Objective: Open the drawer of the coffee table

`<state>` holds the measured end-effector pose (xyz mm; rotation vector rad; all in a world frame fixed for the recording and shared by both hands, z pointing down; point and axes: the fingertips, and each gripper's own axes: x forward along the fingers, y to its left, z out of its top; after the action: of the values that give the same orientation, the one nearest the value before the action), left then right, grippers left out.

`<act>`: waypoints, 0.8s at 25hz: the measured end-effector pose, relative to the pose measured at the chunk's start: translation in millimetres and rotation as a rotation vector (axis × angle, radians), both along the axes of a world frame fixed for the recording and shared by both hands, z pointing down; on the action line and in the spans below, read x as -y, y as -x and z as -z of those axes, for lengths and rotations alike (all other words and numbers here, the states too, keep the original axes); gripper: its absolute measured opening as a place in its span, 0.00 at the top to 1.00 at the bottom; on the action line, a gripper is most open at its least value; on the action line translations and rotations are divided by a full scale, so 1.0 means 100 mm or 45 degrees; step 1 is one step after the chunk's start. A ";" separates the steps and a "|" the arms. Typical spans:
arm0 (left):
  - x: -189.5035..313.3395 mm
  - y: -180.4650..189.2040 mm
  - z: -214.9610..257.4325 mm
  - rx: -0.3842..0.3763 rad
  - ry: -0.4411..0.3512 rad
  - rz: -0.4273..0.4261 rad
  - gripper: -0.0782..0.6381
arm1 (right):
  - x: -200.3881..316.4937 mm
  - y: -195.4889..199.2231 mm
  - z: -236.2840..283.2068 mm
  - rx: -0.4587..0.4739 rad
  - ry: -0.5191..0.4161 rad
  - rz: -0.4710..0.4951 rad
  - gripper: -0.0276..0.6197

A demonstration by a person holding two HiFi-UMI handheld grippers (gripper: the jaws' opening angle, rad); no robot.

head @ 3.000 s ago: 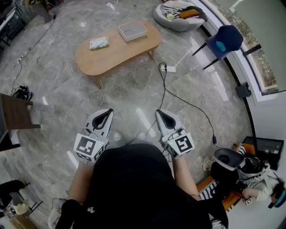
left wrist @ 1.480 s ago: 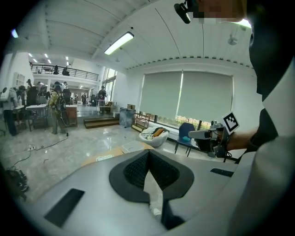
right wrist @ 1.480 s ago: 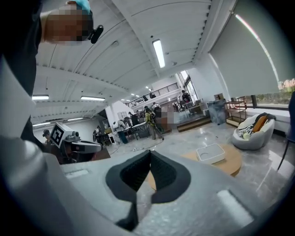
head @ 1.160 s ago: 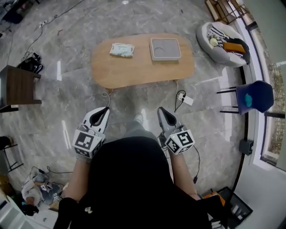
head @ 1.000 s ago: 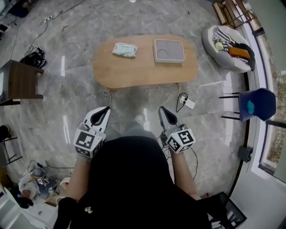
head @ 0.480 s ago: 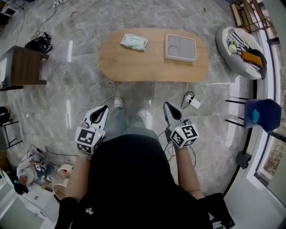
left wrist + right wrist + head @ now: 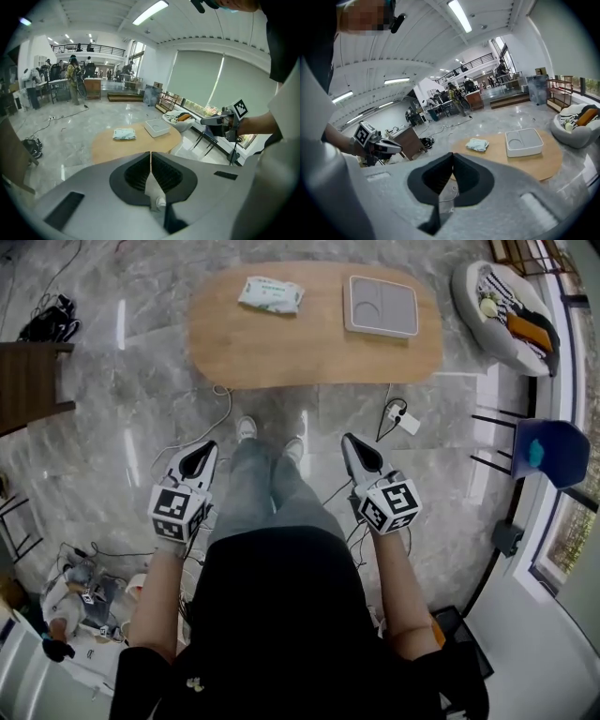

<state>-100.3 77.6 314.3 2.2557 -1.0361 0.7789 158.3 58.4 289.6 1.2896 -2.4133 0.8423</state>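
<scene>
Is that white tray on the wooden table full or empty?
Empty. The white tray on the coffee table shows bare compartments, nothing lying in them.

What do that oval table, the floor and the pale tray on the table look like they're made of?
Coffee table: light wood or wood veneer, matte finish; an even warm tan with faint grain.
Floor: polished marble or marble-look tile; grey veining, straight seams and glossy light streaks.
Tray: probably matte plastic; plain off-white, with rounded moulded corners and compartments.
</scene>
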 end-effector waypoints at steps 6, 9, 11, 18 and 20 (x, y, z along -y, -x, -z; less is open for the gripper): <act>0.10 0.28 -0.63 0.004 0.077 0.063 0.87 | 0.09 0.16 -0.51 -0.077 0.088 0.022 0.96; 0.16 0.39 -0.97 0.026 0.088 0.057 0.87 | 0.16 0.16 -0.79 -0.113 0.128 0.029 0.96; 0.21 0.46 -1.19 0.036 0.107 0.061 0.82 | 0.22 0.16 -0.98 -0.139 0.149 0.039 0.96; 0.33 0.60 -2.06 0.050 0.151 0.075 0.71 | 0.45 0.14 -1.63 -0.202 0.199 0.040 0.96; 0.33 0.61 -2.31 0.057 0.166 0.059 0.68 | 0.50 0.14 -1.84 -0.211 0.213 0.036 0.89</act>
<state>-161.2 44.3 545.8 2.1065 -1.0240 0.8560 144.7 8.1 473.5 1.2094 -2.1786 0.8723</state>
